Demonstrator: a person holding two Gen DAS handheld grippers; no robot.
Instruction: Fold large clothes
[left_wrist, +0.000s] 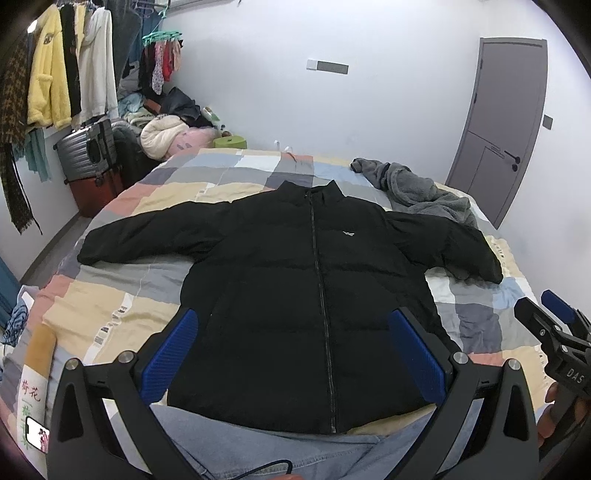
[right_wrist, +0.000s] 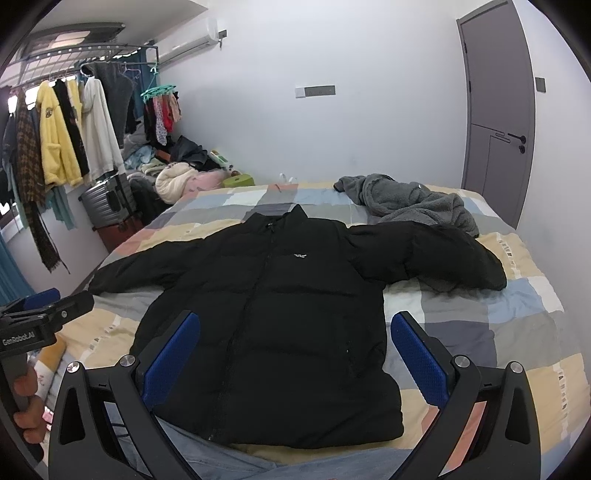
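A black jacket (left_wrist: 295, 295) lies spread flat on the checked bed (left_wrist: 122, 302); a grey robe (right_wrist: 417, 203) lies crumpled at the far edge. Both the left tongs (left_wrist: 291, 350) and the right tongs (right_wrist: 295, 354) gape wide, empty.

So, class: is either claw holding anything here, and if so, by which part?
Nothing is held. The left claw and right claw are both open above the black jacket, which lies flat, untouched.

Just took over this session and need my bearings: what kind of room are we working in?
Most likely a lived-in bedroom: the black puffer jacket lies spread on a bed with a patchwork quilt, a clothes rack of hanging garments lines the wall, and a suitcase stands below.
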